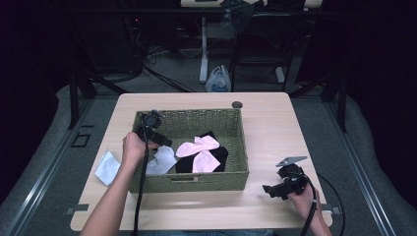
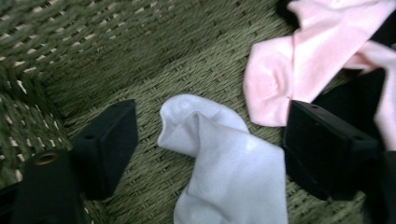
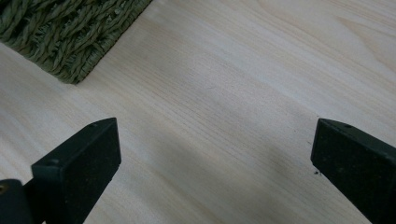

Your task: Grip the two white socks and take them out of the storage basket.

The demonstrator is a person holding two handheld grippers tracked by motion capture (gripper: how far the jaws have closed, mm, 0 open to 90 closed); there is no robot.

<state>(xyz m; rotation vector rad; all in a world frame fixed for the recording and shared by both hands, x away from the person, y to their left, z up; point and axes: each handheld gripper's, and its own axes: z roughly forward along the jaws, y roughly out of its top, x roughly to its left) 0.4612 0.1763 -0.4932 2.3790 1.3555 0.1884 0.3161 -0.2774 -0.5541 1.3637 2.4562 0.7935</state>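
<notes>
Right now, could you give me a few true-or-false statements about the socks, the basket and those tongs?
1. The left tongs are inside the basket, around a white sock. True.
2. Their pads squeeze that sock. False: they stand apart from it.
3. Pink socks lie on the table. False: they lie in the basket.
4. The right tongs are open over bare table. True.
5. Another white sock lies outside the basket. True.

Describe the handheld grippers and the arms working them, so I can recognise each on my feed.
Both are black two-jaw tools with blocky, flat-faced jaws. The left gripper trails a black cable along the forearm; the right gripper carries a grey three-cornered plate on top and trails a looping black cable. Both forearms show no sleeves.
</notes>
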